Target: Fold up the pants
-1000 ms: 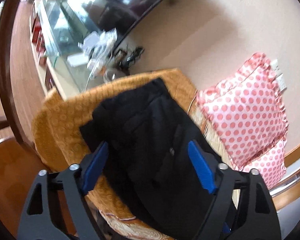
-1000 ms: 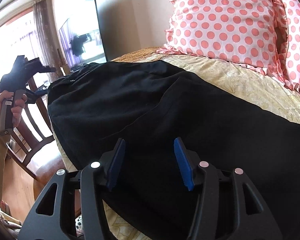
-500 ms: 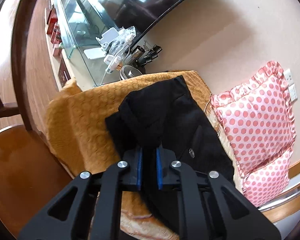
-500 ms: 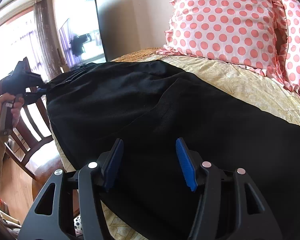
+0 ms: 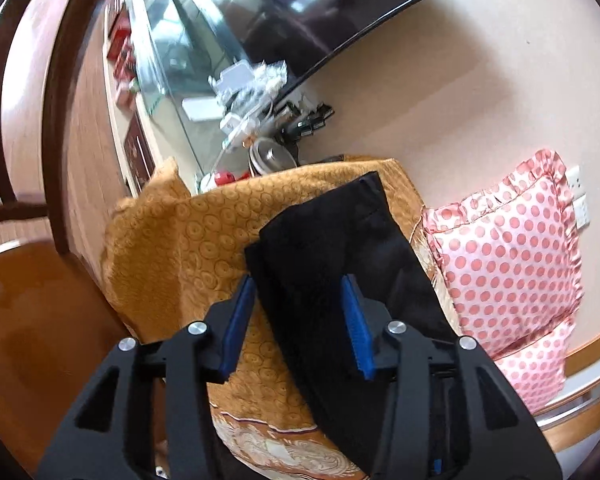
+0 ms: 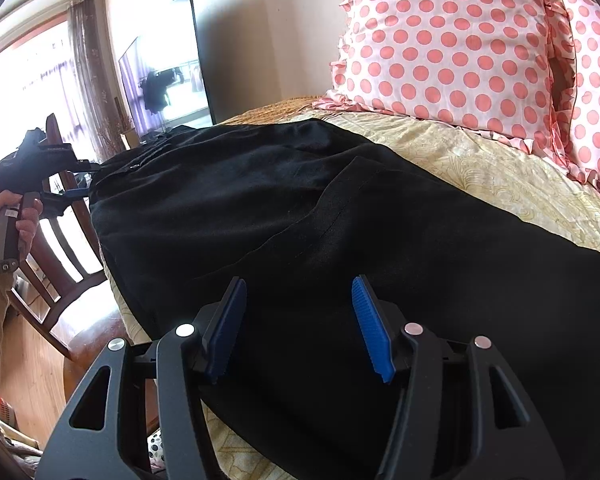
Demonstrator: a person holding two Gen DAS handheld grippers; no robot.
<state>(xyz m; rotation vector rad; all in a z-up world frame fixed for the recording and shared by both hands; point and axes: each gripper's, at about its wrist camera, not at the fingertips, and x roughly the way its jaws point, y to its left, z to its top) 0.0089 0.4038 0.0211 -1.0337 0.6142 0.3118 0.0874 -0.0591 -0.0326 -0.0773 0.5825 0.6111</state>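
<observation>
Black pants [image 6: 300, 208] lie spread along the bed, waist end toward the chair side. In the left wrist view the pants [image 5: 340, 264] lie on the orange cover, and my left gripper [image 5: 300, 320] is open with its blue pads either side of the waist edge. It also shows at the far left of the right wrist view [image 6: 66, 184], held in a hand at the waist end. My right gripper [image 6: 300, 324] is open and empty, hovering over the middle of the pants.
Pink polka-dot pillows [image 6: 452, 48] lean against the wall behind the bed. An orange patterned cover [image 5: 188, 248] drapes the bed end. A wooden chair [image 5: 28, 320] stands beside it. A glass TV stand with clutter [image 5: 236, 92] and a television [image 6: 164, 76] are beyond.
My left gripper closed on the waist edge half a second ago and has now opened, with the pants lying flatter on the cover. The right gripper has barely moved.
</observation>
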